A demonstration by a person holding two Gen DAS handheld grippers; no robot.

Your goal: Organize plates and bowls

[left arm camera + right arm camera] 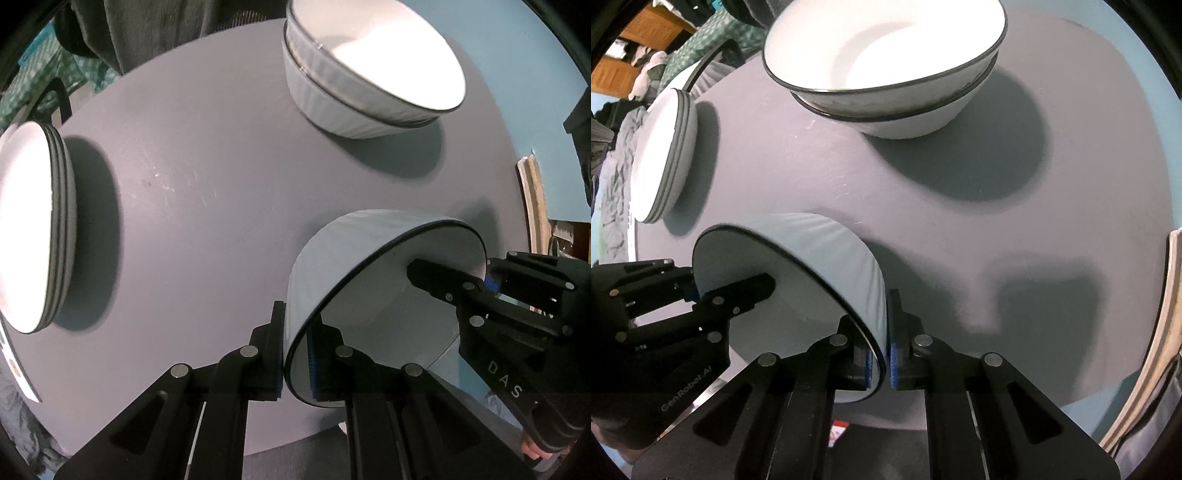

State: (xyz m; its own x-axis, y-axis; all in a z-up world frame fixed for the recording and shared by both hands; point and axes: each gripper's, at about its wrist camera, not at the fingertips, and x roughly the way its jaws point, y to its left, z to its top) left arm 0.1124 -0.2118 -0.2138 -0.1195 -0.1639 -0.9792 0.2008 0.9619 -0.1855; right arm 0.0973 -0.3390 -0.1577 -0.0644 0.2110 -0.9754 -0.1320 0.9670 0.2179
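A white bowl (373, 295) with a thin black rim hangs just above the round grey table (207, 206), held by both grippers on opposite sides of its rim. My left gripper (299, 354) is shut on the rim nearest its camera. My right gripper (882, 350) is shut on the opposite rim of the same bowl (812, 280). In the left wrist view the right gripper (458, 280) reaches into the bowl from the right. The left gripper (713, 291) enters the right wrist view from the left. Two nested bowls (365, 74) (886, 74) stand at the far side.
A stack of white plates (33, 229) (661, 158) with dark rims sits at the table's left. A wooden chair back (1160, 332) stands beside the table's right edge. Clothing and patterned fabric lie beyond the far left edge.
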